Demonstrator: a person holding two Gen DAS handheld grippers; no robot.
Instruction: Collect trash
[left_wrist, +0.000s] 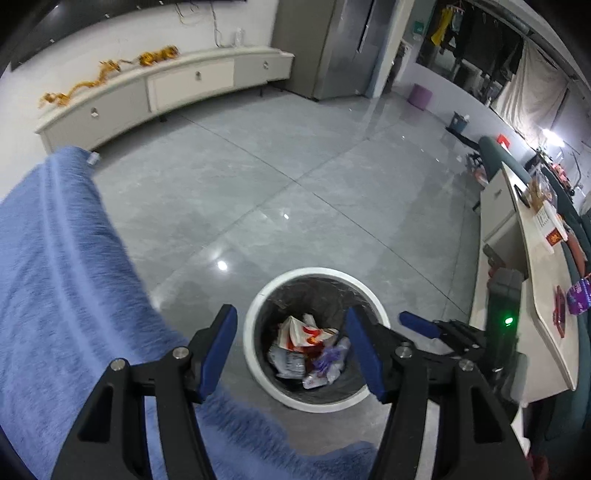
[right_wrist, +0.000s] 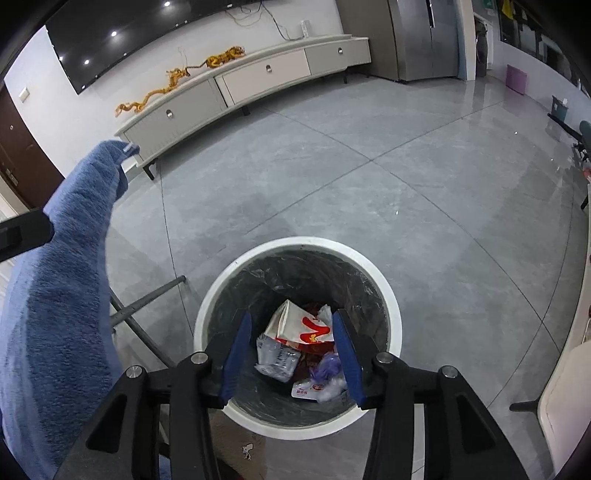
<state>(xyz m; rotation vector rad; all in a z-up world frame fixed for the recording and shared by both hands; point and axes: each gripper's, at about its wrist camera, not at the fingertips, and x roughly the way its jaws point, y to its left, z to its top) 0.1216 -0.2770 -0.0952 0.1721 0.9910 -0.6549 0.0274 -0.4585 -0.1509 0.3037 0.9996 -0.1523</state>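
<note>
Bin (right_wrist: 207, 306): white rim, dark liner, on grey floor.
Trash (right_wrist: 299, 328): crumpled wrappers, red-white carton inside.
Left tool (left_wrist: 291, 350): wide, empty.
Right tool (right_wrist: 293, 354): wide, empty.

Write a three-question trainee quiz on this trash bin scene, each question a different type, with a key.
1. True or false: the right hand-held gripper is shut on a wrapper.
2. The trash bin is lined with: A) a dark bag B) a blue towel C) nothing.
3. Fill in: the red-and-white carton lies ____ the bin.

Key: 1 false, both it and the left hand-held gripper are open and empty; 2 A; 3 inside.
</note>
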